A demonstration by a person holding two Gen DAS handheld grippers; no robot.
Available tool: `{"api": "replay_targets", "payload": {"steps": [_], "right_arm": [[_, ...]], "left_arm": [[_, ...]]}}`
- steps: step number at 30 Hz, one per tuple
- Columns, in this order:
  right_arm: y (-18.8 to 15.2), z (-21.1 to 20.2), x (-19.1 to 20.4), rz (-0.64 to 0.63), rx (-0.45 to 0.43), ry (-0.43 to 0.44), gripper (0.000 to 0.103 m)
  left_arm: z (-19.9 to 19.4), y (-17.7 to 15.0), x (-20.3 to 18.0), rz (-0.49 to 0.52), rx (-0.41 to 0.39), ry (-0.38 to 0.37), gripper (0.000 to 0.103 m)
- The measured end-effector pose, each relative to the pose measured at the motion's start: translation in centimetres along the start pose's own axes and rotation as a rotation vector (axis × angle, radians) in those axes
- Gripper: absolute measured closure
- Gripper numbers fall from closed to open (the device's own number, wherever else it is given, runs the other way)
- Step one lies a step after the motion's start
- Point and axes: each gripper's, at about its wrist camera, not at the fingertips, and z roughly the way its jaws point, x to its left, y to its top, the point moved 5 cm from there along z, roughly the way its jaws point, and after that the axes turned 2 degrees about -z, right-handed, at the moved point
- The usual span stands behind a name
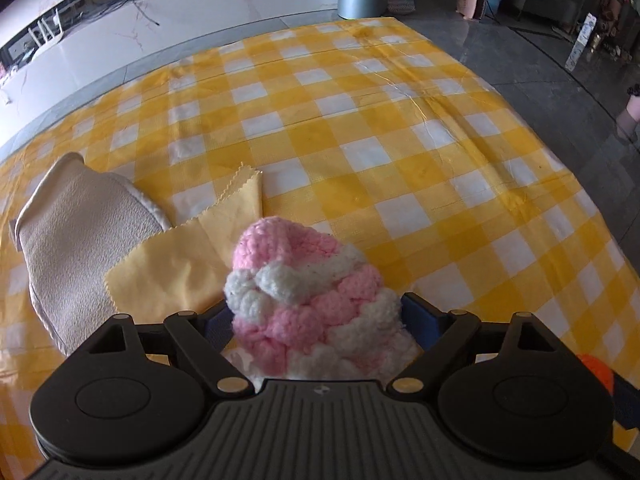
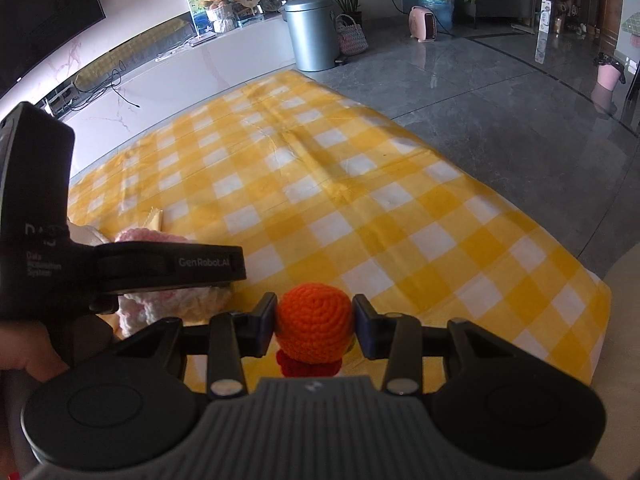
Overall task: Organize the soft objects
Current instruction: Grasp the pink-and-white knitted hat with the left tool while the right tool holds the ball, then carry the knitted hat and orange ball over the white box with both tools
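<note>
A: Orange yarn, tight crochet. The right tool [image 2: 314, 322] is clamped on the orange crocheted ball [image 2: 313, 326], one pad on each side of its widest part, with a red knitted piece [image 2: 294, 364] hanging just under it.

B: Looks light and squashy, so I'd say it won't slip, and that middle grip suits it.

A: On the other side, the left tool [image 1: 316, 322] is clenched on the pink-and-white knitted piece [image 1: 304, 296]. It bulges up between the pads, over the near edge of the table [image 1: 400, 160].

B: Chunky and floppy, I'd guess; best held low in the bulk, as now.

A: Beyond it, to the left, a yellow cloth [image 1: 188, 260] partly overlaps a folded beige towel [image 1: 76, 240].
</note>
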Motion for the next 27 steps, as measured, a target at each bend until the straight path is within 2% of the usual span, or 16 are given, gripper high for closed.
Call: {"api": "replay_targets", "payload": {"steps": [1, 2, 4, 5, 9, 12, 14, 17, 20, 22, 24, 27], "right_arm": [[0.0, 0.1, -0.2, 0.006, 0.001, 0.000, 0.062], [0.0, 0.3, -0.4, 0.015, 0.004, 0.006, 0.062], [-0.1, 0.5, -0.6, 0.019, 0.009, 0.011, 0.062], [-0.2, 0.5, -0.5, 0.013, 0.009, 0.011, 0.062], [0.0, 0.2, 0.3, -0.011, -0.005, 0.052, 0.063], [0.0, 0.0, 1.0, -0.025, -0.008, 0.091, 0.063], [0.1, 0.0, 1.2, -0.031, -0.002, 0.099, 0.062], [0.0, 0.1, 1.6, -0.027, 0.013, 0.151, 0.062], [-0.5, -0.2, 3.4, -0.078, 0.025, 0.196, 0.062], [-1.2, 0.2, 5.0, -0.122, 0.055, 0.233, 0.062], [-2.4, 0.8, 6.5, -0.151, 0.103, 0.268, 0.062], [-4.1, 1.2, 8.5, -0.239, 0.152, 0.250, 0.062]], "left_arm": [[-0.2, 0.0, -0.2, 0.010, -0.013, 0.001, 0.020], [-0.5, -0.1, -0.3, 0.010, -0.014, -0.018, 0.028], [-1.1, -0.3, -0.4, 0.019, -0.007, -0.029, 0.056], [-1.6, -0.5, -0.4, 0.031, -0.001, -0.033, 0.064], [-4.6, -1.7, 0.3, 0.097, -0.036, -0.058, 0.068], [-8.8, -3.4, 2.2, 0.113, -0.143, -0.040, 0.068], [-11.5, -4.8, 3.6, 0.128, -0.192, -0.062, 0.068], [-15.2, -6.9, 6.2, 0.086, -0.210, -0.102, 0.068], [-17.7, -8.8, 8.3, 0.036, -0.186, -0.153, 0.068], [-19.3, -10.1, 9.1, 0.015, -0.179, -0.187, 0.068], [-21.0, -11.1, 9.5, -0.017, -0.206, -0.199, 0.068], [-22.7, -12.4, 9.7, -0.024, -0.248, -0.224, 0.068]]}}
